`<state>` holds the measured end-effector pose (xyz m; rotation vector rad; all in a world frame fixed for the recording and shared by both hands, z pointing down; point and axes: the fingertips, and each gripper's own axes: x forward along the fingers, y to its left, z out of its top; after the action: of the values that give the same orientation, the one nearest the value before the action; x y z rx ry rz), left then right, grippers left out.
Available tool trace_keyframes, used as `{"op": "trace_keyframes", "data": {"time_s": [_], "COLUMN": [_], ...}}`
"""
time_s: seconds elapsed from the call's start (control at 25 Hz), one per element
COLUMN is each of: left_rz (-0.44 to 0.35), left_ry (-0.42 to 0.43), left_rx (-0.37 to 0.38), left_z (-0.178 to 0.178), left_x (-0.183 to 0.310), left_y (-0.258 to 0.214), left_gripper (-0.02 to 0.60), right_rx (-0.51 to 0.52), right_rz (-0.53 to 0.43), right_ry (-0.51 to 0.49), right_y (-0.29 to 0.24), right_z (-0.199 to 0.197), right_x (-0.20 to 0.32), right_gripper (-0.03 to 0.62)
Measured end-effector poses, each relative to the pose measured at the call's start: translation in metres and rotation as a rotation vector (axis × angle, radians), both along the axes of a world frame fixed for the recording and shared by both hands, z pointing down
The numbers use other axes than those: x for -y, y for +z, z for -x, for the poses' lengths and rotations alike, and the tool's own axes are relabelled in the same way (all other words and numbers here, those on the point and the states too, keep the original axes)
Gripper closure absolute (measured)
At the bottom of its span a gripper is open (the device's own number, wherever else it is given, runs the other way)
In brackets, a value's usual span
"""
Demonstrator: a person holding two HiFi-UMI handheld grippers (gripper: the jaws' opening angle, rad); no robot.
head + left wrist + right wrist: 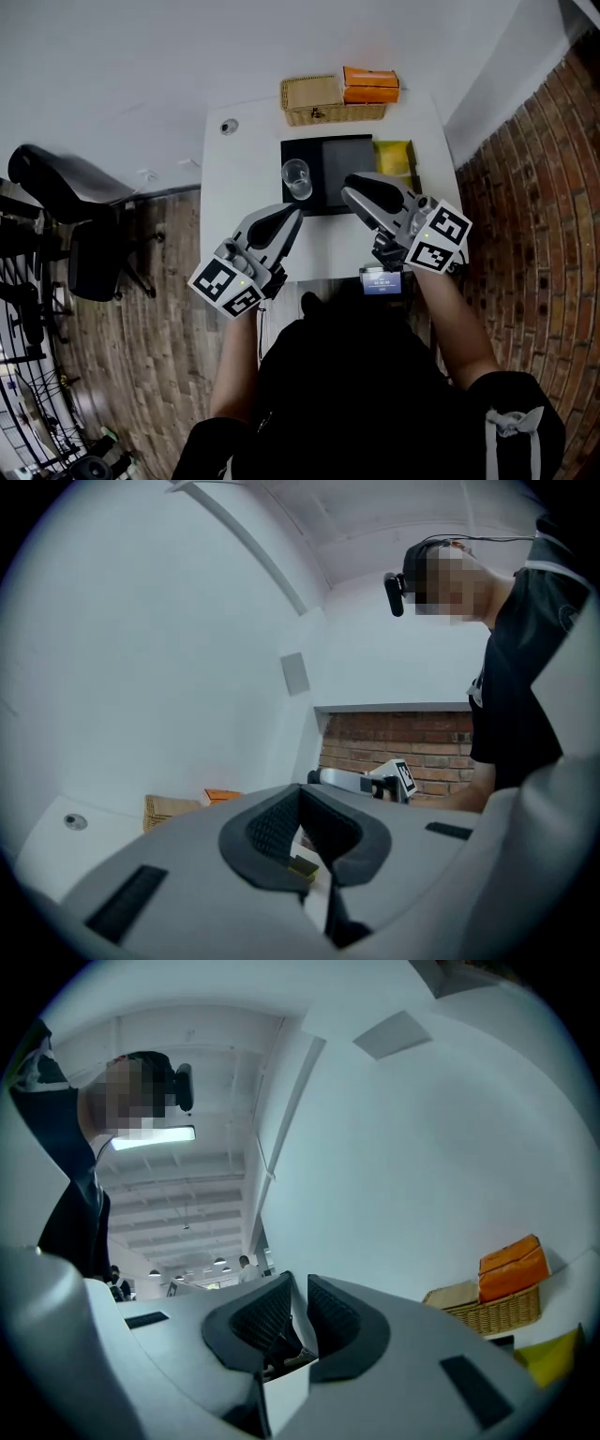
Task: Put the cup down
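A clear glass cup (298,178) stands upright at the left edge of a black tray (345,155) on the white table (242,192). Neither gripper touches it. My left gripper (294,214) hovers just in front of the cup and a little below it in the head view, its jaws shut with nothing between them (300,794). My right gripper (349,186) is over the tray's front edge, to the right of the cup. Its pads (323,1312) stand almost together and hold nothing. Both gripper views look up at walls and ceiling, so the cup is out of their sight.
At the table's back edge a wicker basket (317,101) holds an orange box (370,84). A yellow object (396,157) lies right of the tray. A small screen device (381,280) sits at the front edge. A black chair (66,187) stands left, a brick wall (534,206) right.
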<state>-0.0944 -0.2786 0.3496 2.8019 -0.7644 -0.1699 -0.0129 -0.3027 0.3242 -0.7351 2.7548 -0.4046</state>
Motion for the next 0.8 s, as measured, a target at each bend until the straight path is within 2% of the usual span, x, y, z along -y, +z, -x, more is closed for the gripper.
{"op": "trace_keyframes", "data": {"time_s": [0.2,0.4,0.8], "left_rz": [-0.008,-0.005,0.028], "left_ry": [-0.004,0.002,-0.019], "left_rx": [-0.02,-0.022,0.007], "left_z": [0.005,0.006,0.017], "left_x": [0.001,0.001,-0.001], "left_y": [-0.004,-0.002,0.012], "left_gripper": [0.574,0.574,0.574], "right_rx": [-0.056,-0.126,-0.241], "right_rz": [-0.011,-0.007,0.044], "right_ry": [-0.056,-0.086,-0.04], "right_y": [0.006,0.019,0.052], "right_z": [0.017,0.03,0.039], "right_x": [-0.006,-0.004,0.01], "right_gripper": [0.566,0.577,0.578]}}
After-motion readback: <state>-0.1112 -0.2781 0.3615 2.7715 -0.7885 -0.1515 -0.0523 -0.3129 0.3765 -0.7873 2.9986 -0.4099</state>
